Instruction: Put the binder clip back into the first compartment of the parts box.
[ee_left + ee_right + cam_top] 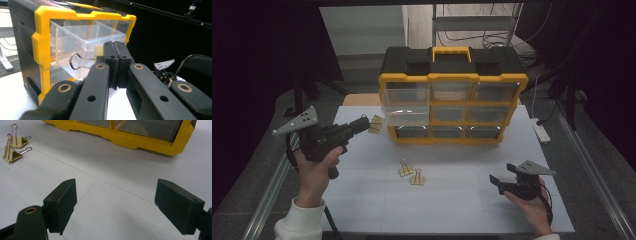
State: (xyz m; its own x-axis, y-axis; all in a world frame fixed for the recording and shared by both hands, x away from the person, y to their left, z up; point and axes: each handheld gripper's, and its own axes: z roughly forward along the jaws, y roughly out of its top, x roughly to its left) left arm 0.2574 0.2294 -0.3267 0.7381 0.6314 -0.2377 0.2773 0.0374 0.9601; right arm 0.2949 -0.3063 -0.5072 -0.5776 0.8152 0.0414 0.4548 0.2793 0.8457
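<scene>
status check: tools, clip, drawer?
Left tool shut on binder clip, held at the pulled-out clear drawer. Right tool open, resting low. Two clips loose on table, nothing blocking.

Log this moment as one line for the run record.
left gripper: shut on binder clip | by open drawer of organizer | right gripper: open, on table | two clips loose

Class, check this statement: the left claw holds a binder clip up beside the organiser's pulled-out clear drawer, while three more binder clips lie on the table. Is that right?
Not quite: two binder clips lie on the table, not three, as the high view shows. The rest stands: the left claw holds a binder clip up beside the pulled-out clear drawer of the organiser.
</scene>
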